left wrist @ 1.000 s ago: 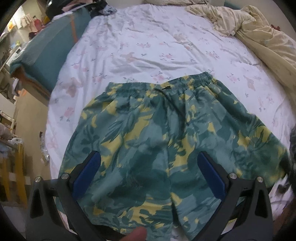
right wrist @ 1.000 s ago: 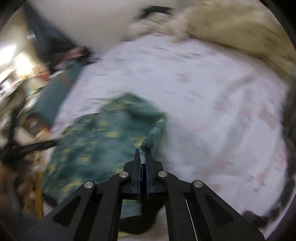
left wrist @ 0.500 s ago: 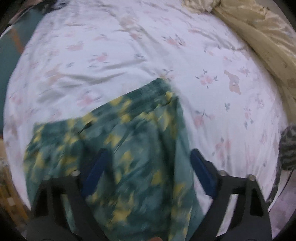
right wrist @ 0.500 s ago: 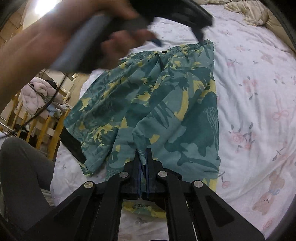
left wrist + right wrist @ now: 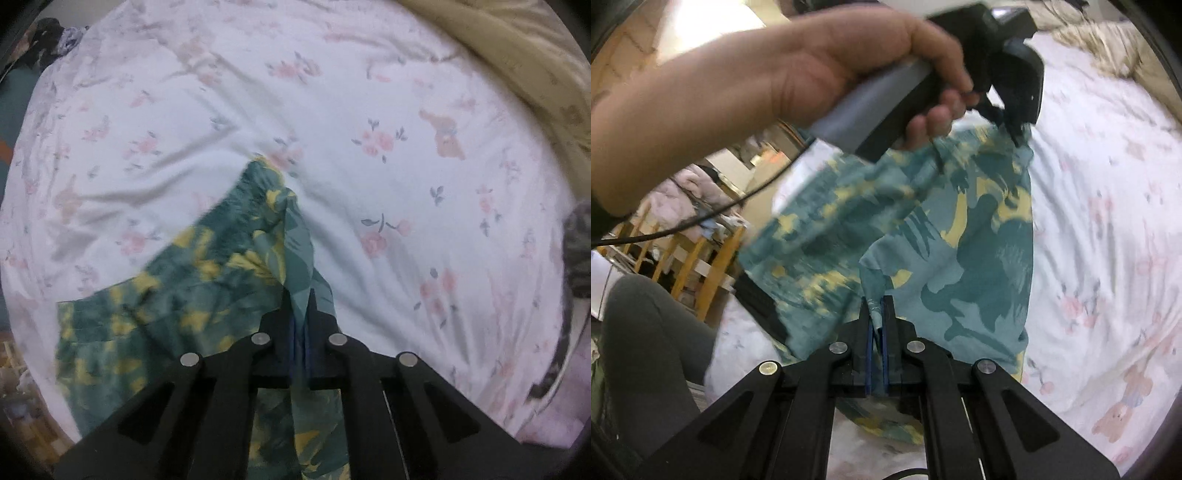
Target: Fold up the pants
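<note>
The pants are green shorts with a teal and yellow leaf print (image 5: 207, 280), lying on a white floral bed sheet (image 5: 388, 177). In the left wrist view my left gripper (image 5: 300, 295) is shut on a fold of the shorts near their right edge, and cloth runs down between the blue pads. In the right wrist view my right gripper (image 5: 877, 302) is shut on a pinch of the same shorts (image 5: 979, 258) near the hem. A person's hand (image 5: 820, 70) holds the left gripper's handle above the waistband corner (image 5: 1019, 144).
A beige blanket (image 5: 517, 62) is bunched at the far right of the bed. A dark patterned item (image 5: 576, 251) lies at the right edge. Wooden chairs (image 5: 701, 258) and the person's grey-clad leg (image 5: 646, 350) are off the bed's left side.
My left gripper swung right across the shorts and went from wide open to shut on the cloth. My right gripper stayed shut on the shorts and shifted along the bed.
</note>
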